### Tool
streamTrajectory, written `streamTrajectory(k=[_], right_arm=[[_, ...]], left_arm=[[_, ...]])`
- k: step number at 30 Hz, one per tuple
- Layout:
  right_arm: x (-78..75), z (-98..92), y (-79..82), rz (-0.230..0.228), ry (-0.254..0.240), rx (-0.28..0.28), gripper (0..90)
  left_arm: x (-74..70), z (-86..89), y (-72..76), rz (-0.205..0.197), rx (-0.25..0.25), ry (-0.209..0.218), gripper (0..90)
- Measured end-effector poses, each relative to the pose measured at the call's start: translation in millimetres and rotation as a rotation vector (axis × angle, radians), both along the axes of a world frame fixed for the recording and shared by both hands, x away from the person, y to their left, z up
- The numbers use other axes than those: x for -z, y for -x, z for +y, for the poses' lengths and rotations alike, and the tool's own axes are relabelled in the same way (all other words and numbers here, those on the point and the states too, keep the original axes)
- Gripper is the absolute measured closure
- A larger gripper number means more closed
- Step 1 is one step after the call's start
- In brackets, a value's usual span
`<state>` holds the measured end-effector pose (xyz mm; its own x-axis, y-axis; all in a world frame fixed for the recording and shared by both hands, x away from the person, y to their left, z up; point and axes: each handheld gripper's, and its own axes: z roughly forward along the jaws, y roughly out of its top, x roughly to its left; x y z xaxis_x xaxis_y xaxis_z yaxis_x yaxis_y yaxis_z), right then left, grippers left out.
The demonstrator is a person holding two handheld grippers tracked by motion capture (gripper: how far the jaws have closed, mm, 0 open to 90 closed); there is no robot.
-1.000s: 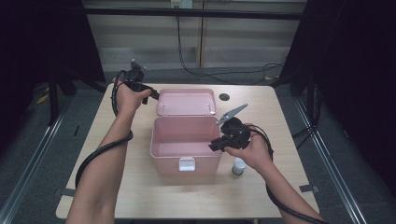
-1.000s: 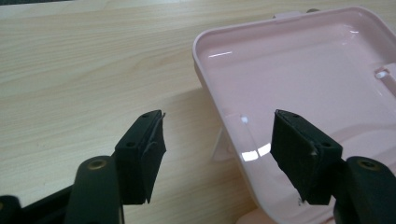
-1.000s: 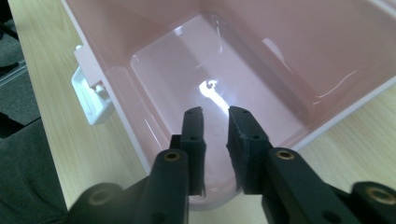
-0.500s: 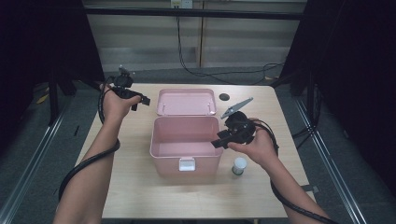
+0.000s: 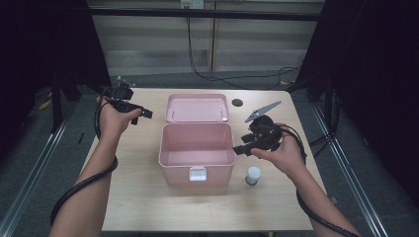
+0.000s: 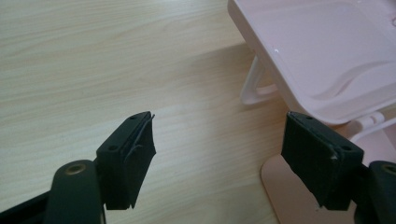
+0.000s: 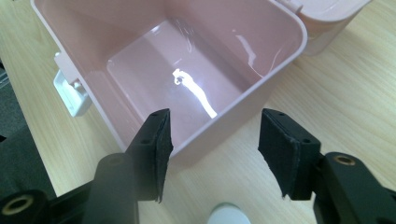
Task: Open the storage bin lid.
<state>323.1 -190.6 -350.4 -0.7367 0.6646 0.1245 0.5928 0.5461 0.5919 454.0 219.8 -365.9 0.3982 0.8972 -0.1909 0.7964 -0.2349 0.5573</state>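
A pink box (image 5: 174, 169) stands open and empty in the middle of the table, its lid (image 5: 196, 107) folded back behind it. My left gripper (image 5: 143, 114) hovers left of the lid; its jaws have just been opening and only bare table lies between them (image 6: 219, 140), with the lid's corner (image 6: 327, 51) to the right. My right gripper (image 5: 239, 149) is held beside the box's right wall. Its jaws have also just been opening, with nothing gripped (image 7: 215, 135), over the box's rim (image 7: 261, 88). A small white-capped bottle (image 5: 253, 175) stands on the table under my right hand.
A white latch (image 5: 197, 173) sits on the box's front wall. A round dark hole (image 5: 237, 102) marks the table behind the lid's right end. Cables trail from both grippers along the forearms. Dark floor and metal rails flank the table.
My left gripper has drawn away leftward from the lid's corner. My right gripper has come off the box's right rim, lifted slightly, and its jaws have spread wide.
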Motion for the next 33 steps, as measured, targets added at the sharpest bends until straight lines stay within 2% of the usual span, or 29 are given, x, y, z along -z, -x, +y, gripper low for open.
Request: streamTrajectory(k=[4,9,14,17,26,28,33], right_arm=[[3.5,-7.2,2.6,0.002,0.009,0.009,41.1],[10.1,-16.8,5.7,0.019,0.023,0.025,38.8],[19.0,-24.6,7.3,0.040,0.036,0.032,36.3],[25.9,-29.6,8.6,0.052,0.038,0.041,35.9],[43.0,-39.1,12.1,0.079,0.053,0.045,34.5],[46.1,-39.8,12.8,0.084,0.058,0.041,34.5],[53.5,-40.7,15.1,0.096,0.069,0.032,34.2]], left_arm=[[6.3,4.9,7.0,0.000,-0.009,0.020,24.2],[15.7,9.2,14.7,-0.003,0.003,0.026,24.1],[24.0,12.6,21.0,-0.004,0.003,0.010,22.6],[30.6,16.1,24.9,0.001,-0.006,0.015,22.7],[48.8,19.4,38.2,-0.006,0.008,0.046,22.6],[52.7,19.9,40.4,0.006,0.025,0.053,22.7],[65.6,19.1,46.9,0.009,0.034,0.040,22.6]])
